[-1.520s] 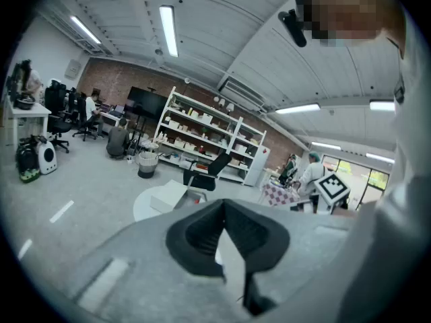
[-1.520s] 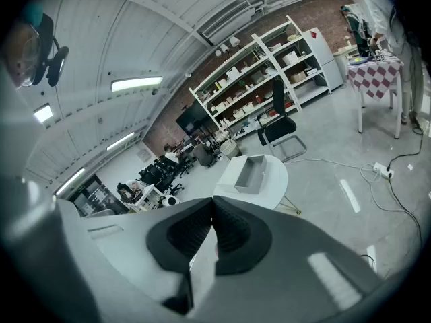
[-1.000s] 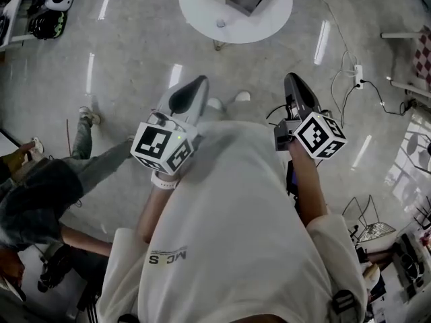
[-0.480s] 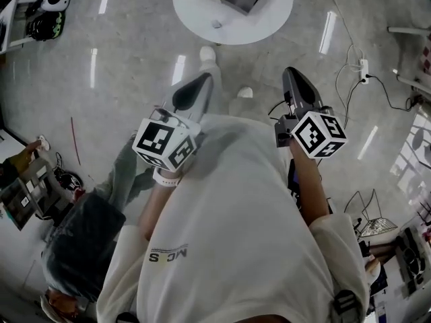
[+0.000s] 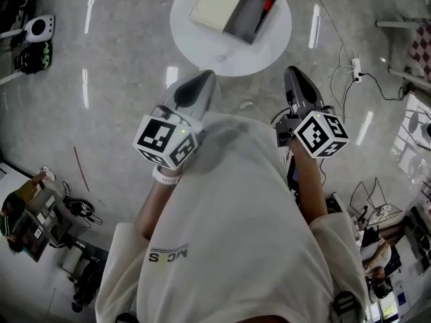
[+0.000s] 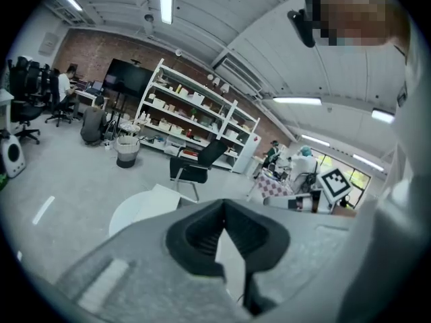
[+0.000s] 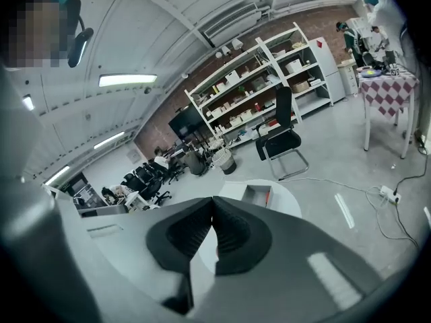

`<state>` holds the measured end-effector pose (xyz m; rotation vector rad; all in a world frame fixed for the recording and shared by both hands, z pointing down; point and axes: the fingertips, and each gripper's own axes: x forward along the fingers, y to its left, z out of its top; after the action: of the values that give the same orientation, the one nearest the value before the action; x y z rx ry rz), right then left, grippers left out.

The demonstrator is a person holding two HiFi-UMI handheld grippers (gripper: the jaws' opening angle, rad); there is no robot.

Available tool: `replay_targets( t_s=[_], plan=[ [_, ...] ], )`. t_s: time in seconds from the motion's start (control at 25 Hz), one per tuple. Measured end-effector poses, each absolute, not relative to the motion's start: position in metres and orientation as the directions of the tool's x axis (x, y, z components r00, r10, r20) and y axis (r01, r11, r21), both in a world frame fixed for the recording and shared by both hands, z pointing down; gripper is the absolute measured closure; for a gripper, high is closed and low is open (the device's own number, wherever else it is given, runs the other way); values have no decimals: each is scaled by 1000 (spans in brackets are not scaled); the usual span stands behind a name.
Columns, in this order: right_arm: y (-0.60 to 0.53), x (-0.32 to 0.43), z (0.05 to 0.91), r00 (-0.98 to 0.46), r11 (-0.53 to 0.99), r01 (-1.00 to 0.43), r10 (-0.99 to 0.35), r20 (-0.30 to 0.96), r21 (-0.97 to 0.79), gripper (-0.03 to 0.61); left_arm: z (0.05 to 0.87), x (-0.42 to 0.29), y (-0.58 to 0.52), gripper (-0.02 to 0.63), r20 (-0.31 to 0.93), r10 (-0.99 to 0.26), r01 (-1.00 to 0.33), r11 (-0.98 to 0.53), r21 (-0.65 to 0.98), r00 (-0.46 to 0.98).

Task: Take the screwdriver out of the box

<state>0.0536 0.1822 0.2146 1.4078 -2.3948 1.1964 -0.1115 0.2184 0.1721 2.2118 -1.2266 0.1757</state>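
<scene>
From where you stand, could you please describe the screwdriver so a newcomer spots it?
Ahead stands a round white table. On it lies an open grey box beside a cream lid; the screwdriver is the slim, red-ended tool inside.

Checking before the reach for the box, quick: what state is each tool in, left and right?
Left tool: closed, holding nothing.
Right tool: closed, holding nothing.

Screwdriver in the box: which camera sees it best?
The head view: it looks down into the open box, where the red-handled screwdriver lies. The right gripper view shows only a tiny red speck far off. The left gripper view doesn't show it.
</scene>
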Motion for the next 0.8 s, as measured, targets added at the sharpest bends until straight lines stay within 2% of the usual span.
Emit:
replay_targets(
  t_s=[0.28,0.52,0.8],
  plan=[
    [99,14,207,-463,172,-828,-747,478,-534,581,178,-154,127,614,377,-633,-730,-504,462,676],
    [57,51,225,-474,197,-839,-723,502,-508,581,200,-114,81,614,411,-575,-703,-510,495,707],
    [25,49,253,-525,271,-831,-670,524,-486,581,229,-100,39,614,460,-559,-719,-456,524,690]
  ],
)
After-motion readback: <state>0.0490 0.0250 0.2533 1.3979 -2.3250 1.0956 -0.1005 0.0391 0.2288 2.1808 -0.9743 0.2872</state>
